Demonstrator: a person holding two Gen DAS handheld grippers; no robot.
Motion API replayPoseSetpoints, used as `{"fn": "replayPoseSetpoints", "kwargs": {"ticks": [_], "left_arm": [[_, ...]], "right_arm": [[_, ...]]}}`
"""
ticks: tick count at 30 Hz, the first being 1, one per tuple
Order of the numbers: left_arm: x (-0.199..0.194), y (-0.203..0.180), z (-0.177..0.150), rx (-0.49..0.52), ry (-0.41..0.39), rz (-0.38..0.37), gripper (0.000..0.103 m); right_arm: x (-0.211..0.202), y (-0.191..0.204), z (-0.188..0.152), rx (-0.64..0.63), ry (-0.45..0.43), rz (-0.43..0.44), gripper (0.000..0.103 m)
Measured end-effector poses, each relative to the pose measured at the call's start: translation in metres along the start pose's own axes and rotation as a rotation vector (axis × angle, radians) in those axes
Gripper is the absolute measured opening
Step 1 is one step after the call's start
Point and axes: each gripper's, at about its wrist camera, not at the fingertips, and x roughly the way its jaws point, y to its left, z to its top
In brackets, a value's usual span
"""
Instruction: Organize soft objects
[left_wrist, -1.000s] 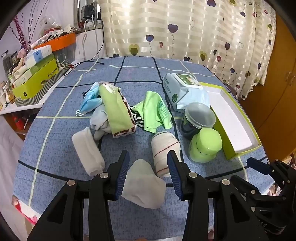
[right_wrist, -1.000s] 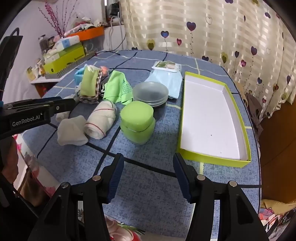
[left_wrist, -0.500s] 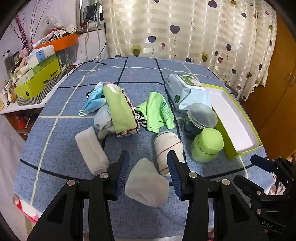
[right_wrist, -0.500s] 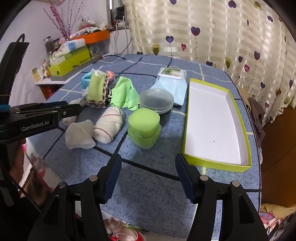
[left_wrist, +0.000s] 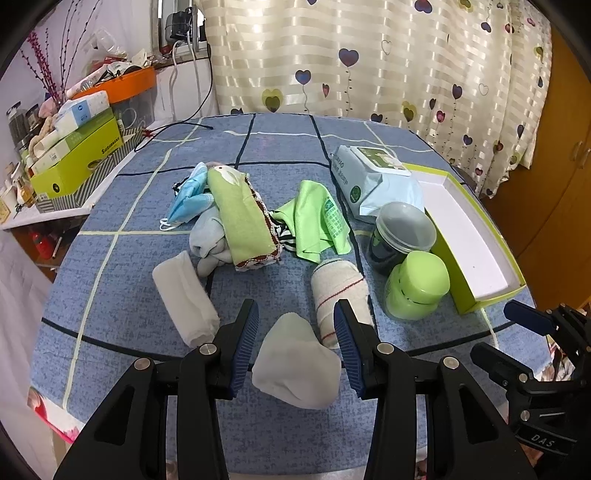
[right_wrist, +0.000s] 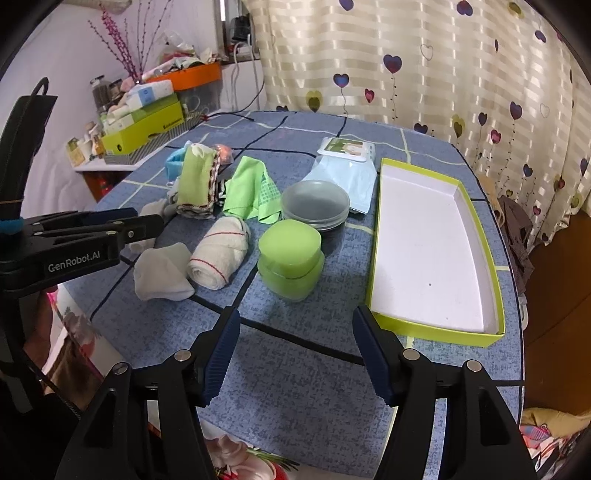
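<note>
Two wrist views, same blue checked tablecloth (left_wrist: 280, 147). Left gripper (left_wrist: 295, 347) hangs over a crumpled white sock (left_wrist: 297, 365), jaws released, blue ribbed pads either side of it with gaps, not pressing. Right gripper (right_wrist: 295, 354) has just been opening, jaws spread wide, nothing between them, only bare cloth below.

Left view only: rolled white towel (left_wrist: 184, 299) lying left of the sock, and a dark round tub (left_wrist: 400, 236) whose depth shows under its clear lid. In the right view that tub reads as a flat grey disc and the towel is mostly hidden behind the left gripper's black body, marked GenRobot.AI. Right view only: full inside of the lime-edged tray (right_wrist: 432, 251), long, shallow, white floor, at the right side of the table; left view shows it foreshortened.

Soft things sit mid-table: cream roll with thin red stripes (left_wrist: 338, 291), knitted look, just right of the sock; bright green thin cloth (left_wrist: 317, 221) crumpled, printed patch; folded pale green textile with brown-white trim (left_wrist: 243, 218) on a pile with a blue face mask (left_wrist: 188, 199). Glossy green jar (right_wrist: 290, 258), rounded square lid, hard plastic, near the tray. Wet-wipes pack (left_wrist: 373, 181), soft plastic, far behind the tub. Heart-print curtain (right_wrist: 424, 62) at back.
</note>
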Motion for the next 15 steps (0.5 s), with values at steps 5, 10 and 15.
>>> {"fn": "replayPoseSetpoints", "kwargs": {"ticks": [5,10,15], "left_arm": [[0.005,0.003,0.0,-0.012,0.016,-0.004,0.044],[0.01,0.002,-0.001,-0.006,0.025,-0.002,0.044],[0.012,0.003,-0.001,-0.011,0.026,0.004,0.044]], "right_arm": [[0.002,-0.002,0.0,0.005,-0.004,0.002,0.063],[0.003,-0.004,0.0,0.004,-0.009,0.01,0.063],[0.004,-0.002,0.0,0.002,-0.008,0.015,0.063]]}}
